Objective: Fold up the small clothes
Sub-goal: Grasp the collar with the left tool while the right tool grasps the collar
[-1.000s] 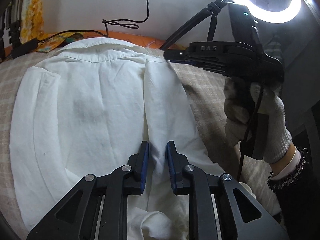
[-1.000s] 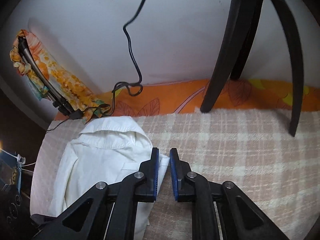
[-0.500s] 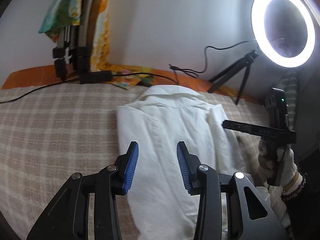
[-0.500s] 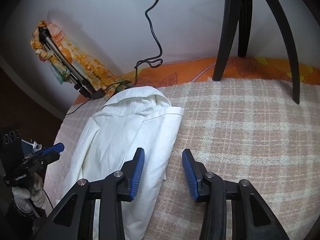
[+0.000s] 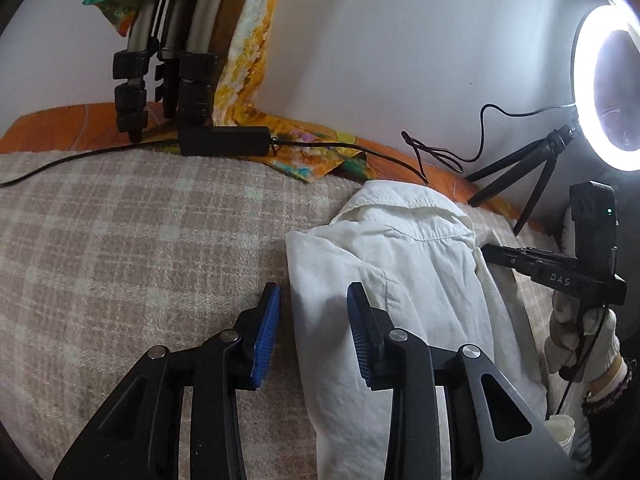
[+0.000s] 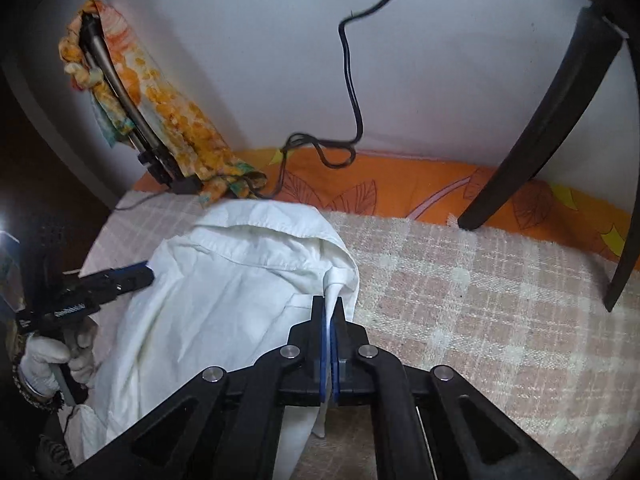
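Right gripper (image 6: 330,320) now clenching the white shirt (image 6: 224,292) shoulder edge it was open over; left gripper (image 5: 314,332) closing, straddling opposite edge ungripped; shirt lying mid-blanket (image 5: 120,248); fold starting.

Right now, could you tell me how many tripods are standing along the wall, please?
2. A folded tripod, draped with a floral cloth, leans at the left; a small black tripod holds the ring light at the right. Others may be hidden.

Opposed close wrist views, shared shirt (image 5: 404,272)
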`<action>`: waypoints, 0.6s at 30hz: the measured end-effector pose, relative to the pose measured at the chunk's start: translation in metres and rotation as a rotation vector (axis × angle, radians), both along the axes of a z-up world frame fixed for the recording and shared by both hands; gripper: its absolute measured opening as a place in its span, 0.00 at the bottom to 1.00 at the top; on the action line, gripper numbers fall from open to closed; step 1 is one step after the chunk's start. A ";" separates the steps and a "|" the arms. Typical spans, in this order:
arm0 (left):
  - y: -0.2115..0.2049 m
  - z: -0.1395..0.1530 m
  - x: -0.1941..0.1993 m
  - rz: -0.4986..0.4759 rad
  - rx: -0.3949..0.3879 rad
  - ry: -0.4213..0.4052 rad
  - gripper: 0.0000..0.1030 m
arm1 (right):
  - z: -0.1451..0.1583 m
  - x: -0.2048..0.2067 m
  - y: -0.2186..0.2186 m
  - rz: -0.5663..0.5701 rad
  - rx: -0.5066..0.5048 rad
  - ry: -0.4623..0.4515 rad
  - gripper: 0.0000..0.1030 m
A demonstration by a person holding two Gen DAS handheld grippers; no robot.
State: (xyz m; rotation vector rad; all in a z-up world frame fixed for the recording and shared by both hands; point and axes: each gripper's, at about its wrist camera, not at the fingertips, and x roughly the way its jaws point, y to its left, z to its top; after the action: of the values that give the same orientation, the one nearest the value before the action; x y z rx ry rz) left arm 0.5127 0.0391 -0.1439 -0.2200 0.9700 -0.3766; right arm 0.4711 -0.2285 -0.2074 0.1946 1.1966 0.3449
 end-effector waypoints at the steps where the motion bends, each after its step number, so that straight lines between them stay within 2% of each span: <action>1: -0.002 0.002 -0.001 -0.006 0.012 -0.007 0.30 | -0.005 0.000 0.004 0.013 -0.045 0.003 0.01; 5: -0.003 0.021 -0.011 -0.011 0.047 -0.062 0.30 | 0.008 -0.005 -0.005 -0.062 -0.098 -0.036 0.21; 7: 0.001 0.033 -0.023 -0.020 0.035 -0.083 0.31 | 0.021 -0.011 -0.015 -0.095 -0.099 -0.038 0.21; 10: 0.005 0.051 -0.048 -0.069 0.042 -0.113 0.32 | 0.050 -0.034 -0.028 -0.117 -0.055 -0.065 0.25; 12: 0.007 0.061 -0.066 -0.106 0.050 -0.130 0.36 | 0.071 -0.057 -0.036 -0.135 -0.010 -0.090 0.30; 16: 0.007 0.074 -0.106 -0.184 0.055 -0.125 0.39 | 0.103 -0.110 -0.042 -0.129 0.083 -0.116 0.36; 18: 0.004 0.074 -0.118 -0.209 0.066 -0.117 0.48 | 0.111 -0.134 -0.039 -0.112 0.110 -0.117 0.42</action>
State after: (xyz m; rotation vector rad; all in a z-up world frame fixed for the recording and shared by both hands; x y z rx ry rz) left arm 0.3950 0.0433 -0.0700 -0.0356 0.8910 -0.5420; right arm 0.3367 -0.2674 -0.0960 0.3312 1.0479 0.3197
